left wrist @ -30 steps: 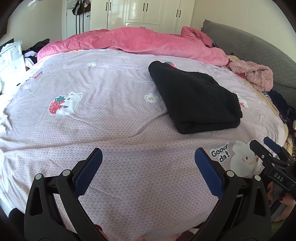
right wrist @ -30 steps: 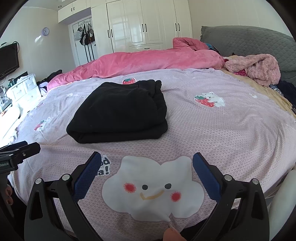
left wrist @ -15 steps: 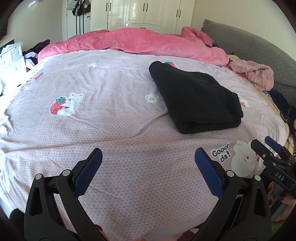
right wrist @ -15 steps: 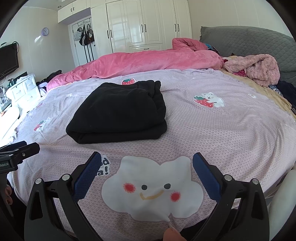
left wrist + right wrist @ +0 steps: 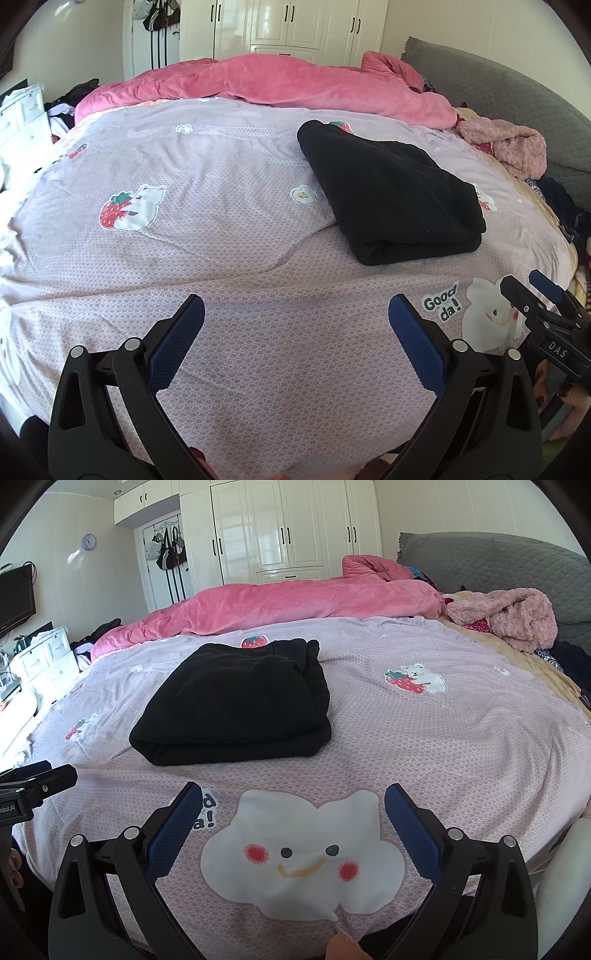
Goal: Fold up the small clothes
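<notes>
A black garment (image 5: 391, 195) lies folded into a thick rectangle on the lilac bedspread (image 5: 229, 236); it also shows in the right wrist view (image 5: 236, 705). My left gripper (image 5: 295, 314) is open and empty, held over the near edge of the bed, to the left of and well short of the garment. My right gripper (image 5: 293, 801) is open and empty over the white cloud print (image 5: 299, 853), just in front of the garment. The right gripper shows at the right edge of the left wrist view (image 5: 543, 314). The left gripper shows at the left edge of the right wrist view (image 5: 33, 782).
A pink duvet (image 5: 295, 598) lies bunched along the far side of the bed. A fluffy pink garment (image 5: 509, 616) and dark clothes (image 5: 565, 206) sit at the right by the grey headboard (image 5: 498, 557). White wardrobes (image 5: 288, 528) stand behind. White drawers (image 5: 44, 657) stand at the left.
Both grippers stay open and almost still. The left wrist view has drifted very slightly; the folded garment has not moved.
</notes>
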The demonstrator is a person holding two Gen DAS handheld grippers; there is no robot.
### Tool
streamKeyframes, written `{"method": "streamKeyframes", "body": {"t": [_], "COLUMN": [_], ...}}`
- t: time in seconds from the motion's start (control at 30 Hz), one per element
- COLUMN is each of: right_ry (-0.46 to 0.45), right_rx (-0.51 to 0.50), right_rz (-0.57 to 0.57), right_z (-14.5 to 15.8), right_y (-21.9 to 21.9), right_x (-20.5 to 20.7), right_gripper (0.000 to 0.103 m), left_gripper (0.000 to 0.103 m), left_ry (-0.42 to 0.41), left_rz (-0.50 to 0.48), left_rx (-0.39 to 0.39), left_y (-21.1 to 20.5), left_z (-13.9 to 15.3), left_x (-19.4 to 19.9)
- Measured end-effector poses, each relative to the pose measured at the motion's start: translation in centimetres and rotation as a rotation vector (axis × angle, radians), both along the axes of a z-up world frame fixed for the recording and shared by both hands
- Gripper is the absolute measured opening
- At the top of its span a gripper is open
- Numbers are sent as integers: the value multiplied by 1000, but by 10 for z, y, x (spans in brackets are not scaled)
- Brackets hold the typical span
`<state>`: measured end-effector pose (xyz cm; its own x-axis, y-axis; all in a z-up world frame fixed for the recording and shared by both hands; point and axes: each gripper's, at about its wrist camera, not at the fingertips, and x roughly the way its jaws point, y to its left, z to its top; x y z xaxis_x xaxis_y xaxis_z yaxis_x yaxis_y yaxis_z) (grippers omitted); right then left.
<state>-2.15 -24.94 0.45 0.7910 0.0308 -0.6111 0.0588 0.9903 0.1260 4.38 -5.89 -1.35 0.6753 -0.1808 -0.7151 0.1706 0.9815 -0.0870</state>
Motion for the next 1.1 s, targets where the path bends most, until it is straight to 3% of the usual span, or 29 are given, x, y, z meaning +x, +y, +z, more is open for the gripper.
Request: {"method": "streamKeyframes", "body": {"t": [1.1], "right_ry": [10], "right_rx": [-32], "right_rz": [-7], "right_z": [-5], "right_y": [5], "right_x": [2], "right_gripper": [99], "left_gripper": [94], "left_ry": [8], "left_rz": [-22], "left_rx": [-20], "left_y": [1], "left_z": [0], "left_x": [-1]}}
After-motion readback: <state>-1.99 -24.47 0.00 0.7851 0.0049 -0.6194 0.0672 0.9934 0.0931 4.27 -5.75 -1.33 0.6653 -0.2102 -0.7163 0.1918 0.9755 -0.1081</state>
